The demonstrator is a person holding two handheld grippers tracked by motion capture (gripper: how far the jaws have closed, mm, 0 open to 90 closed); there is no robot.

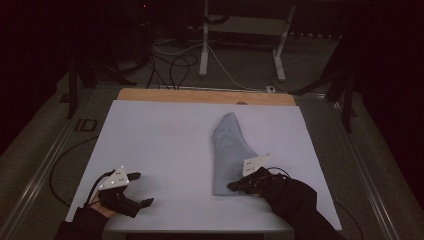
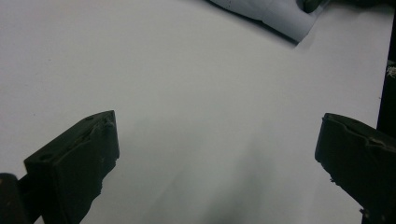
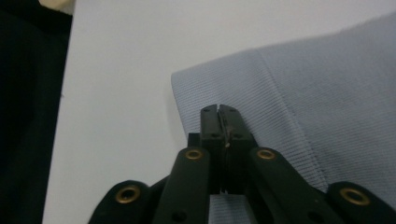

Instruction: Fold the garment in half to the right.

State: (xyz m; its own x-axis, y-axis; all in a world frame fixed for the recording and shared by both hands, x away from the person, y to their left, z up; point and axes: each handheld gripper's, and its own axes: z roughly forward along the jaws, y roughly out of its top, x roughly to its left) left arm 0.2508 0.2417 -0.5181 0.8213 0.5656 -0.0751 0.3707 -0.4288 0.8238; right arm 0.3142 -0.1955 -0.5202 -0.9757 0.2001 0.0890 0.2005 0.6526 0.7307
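Observation:
A pale blue sock [image 1: 230,150] lies flat on the white sheet [image 1: 160,145], toe pointing away and ribbed cuff toward me. My right gripper [image 1: 233,186] rests at the cuff's near edge. In the right gripper view its jaws are pressed together over the ribbed cuff [image 3: 317,93], with the right gripper [image 3: 218,110] shut on the fabric. My left gripper [image 1: 142,189] sits at the front left of the sheet, well apart from the sock. In the left gripper view the left gripper [image 2: 217,121] is wide open over bare sheet, with the sock's cuff [image 2: 275,14] far off at the top.
The sheet covers a wooden table whose far edge [image 1: 200,95] shows as a bare strip. Beyond it are white desk legs [image 1: 204,45] and loose cables [image 1: 175,65] on the floor. Metal rails [image 1: 45,165] run along both sides of the table.

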